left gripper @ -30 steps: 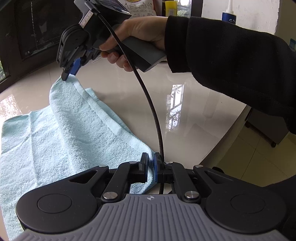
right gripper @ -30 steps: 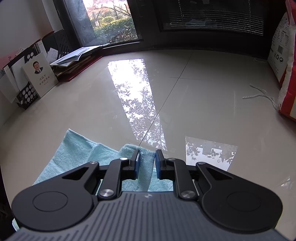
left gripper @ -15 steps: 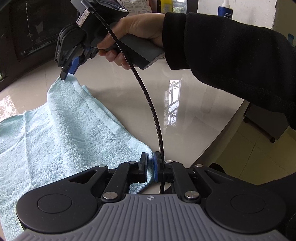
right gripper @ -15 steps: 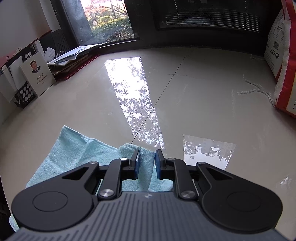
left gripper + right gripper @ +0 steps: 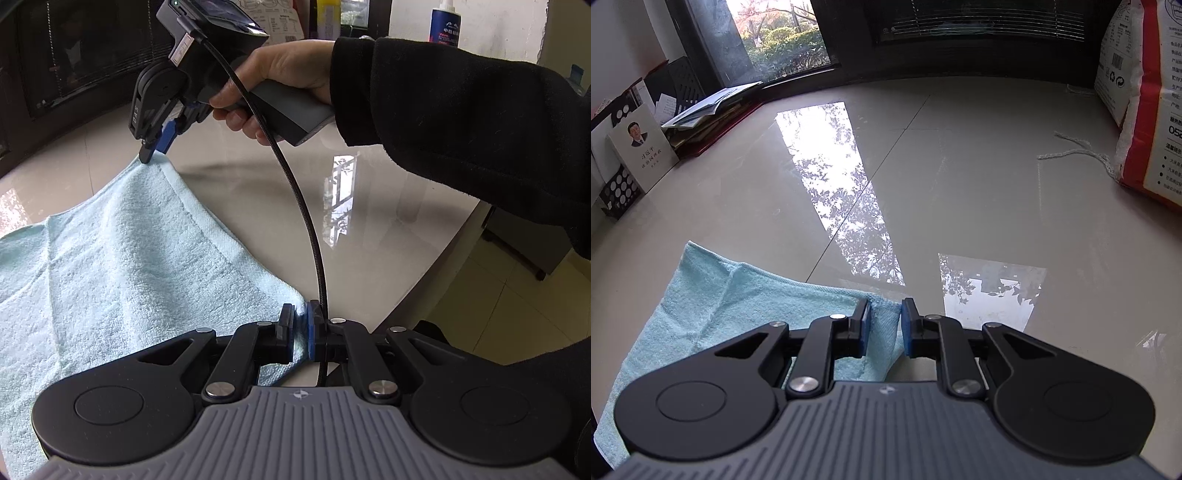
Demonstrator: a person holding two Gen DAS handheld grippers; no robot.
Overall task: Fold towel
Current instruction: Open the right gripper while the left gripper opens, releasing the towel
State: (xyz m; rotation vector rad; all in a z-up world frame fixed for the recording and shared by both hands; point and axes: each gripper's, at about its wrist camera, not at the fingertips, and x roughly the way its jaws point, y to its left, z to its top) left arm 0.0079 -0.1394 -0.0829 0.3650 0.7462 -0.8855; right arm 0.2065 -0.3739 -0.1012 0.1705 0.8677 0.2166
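Observation:
A light blue towel (image 5: 122, 258) lies on the glossy table, its right edge raised at both corners. My left gripper (image 5: 300, 326) is shut on the towel's near corner. My right gripper (image 5: 884, 325) holds the far corner (image 5: 882, 321) between its blue pads, which stand a little apart with the cloth between them. In the left wrist view the right gripper (image 5: 155, 147) hangs over the far corner, held by a hand in a black sleeve. The rest of the towel (image 5: 713, 314) spreads to the left.
A red and white sack (image 5: 1145, 110) and a loose string (image 5: 1075, 151) lie at the table's right. Books and papers (image 5: 639, 147) stand at the left by the window. A bottle (image 5: 445, 22) stands at the back. The table edge (image 5: 436, 273) drops to the floor.
Both grippers have lifted their towel corners higher off the table. The right gripper's pads have spread slightly around the cloth.

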